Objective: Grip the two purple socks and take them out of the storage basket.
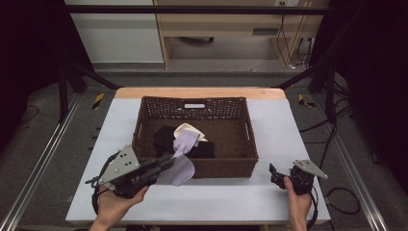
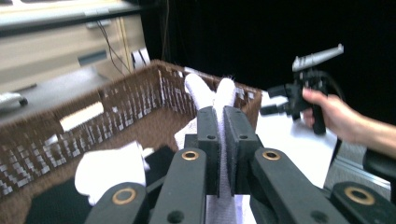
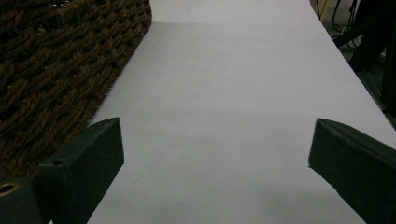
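From the high view we see the wicker basket [image 1: 195,137] standing mid-counter toward the far edge, with a black cloth [image 1: 168,137] and a cream cloth [image 1: 188,130] inside. Our left gripper [image 1: 166,162] sits at the basket's near-left corner, its fingers clenched on a lilac sock [image 1: 182,161] that drapes over the near rim onto the white counter [image 1: 274,130]. Our right gripper [image 1: 274,174] hovers near the counter's near-right corner. Grey floor and a wooden cabinet lie beyond.

The left gripper view adds the pinch itself: the fingers [image 2: 208,135] press the pale sock [image 2: 219,100] between them, basket weave [image 2: 135,100] behind.

In the right gripper view the fingers [image 3: 100,154] stand wide apart, released over bare counter [image 3: 233,93], the basket wall [image 3: 60,60] to one side.
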Tool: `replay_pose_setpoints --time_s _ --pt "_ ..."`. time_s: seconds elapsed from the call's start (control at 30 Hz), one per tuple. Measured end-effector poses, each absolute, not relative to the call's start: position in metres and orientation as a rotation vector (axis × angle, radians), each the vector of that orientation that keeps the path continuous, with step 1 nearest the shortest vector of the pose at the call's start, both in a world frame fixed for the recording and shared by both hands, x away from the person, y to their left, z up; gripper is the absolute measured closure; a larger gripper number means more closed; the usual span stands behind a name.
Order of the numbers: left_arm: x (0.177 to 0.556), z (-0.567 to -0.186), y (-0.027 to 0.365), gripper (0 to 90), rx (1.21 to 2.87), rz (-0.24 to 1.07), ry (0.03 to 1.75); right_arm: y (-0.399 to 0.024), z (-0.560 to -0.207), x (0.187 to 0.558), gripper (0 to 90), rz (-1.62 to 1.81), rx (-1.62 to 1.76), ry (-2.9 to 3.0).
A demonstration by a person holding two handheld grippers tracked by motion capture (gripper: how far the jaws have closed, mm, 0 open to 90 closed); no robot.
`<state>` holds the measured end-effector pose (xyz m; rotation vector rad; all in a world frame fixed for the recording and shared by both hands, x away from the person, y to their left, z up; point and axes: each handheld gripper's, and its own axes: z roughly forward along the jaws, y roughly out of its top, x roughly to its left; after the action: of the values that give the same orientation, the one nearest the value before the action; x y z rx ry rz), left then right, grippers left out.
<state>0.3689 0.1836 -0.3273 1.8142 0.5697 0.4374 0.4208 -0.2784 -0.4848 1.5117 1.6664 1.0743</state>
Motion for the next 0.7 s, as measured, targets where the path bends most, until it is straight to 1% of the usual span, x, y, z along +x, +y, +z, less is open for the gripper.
replay_pose_setpoints --time_s 0.3,0.7 --pt "0.369 -0.375 0.186 85.2 1.918 0.346 0.649 -0.278 -0.485 0.421 3.9 1.071 1.511 1.667" --pt "0.382 -0.421 0.181 85.1 2.023 0.262 0.748 -0.277 -0.485 0.421 3.9 1.065 1.497 1.676"
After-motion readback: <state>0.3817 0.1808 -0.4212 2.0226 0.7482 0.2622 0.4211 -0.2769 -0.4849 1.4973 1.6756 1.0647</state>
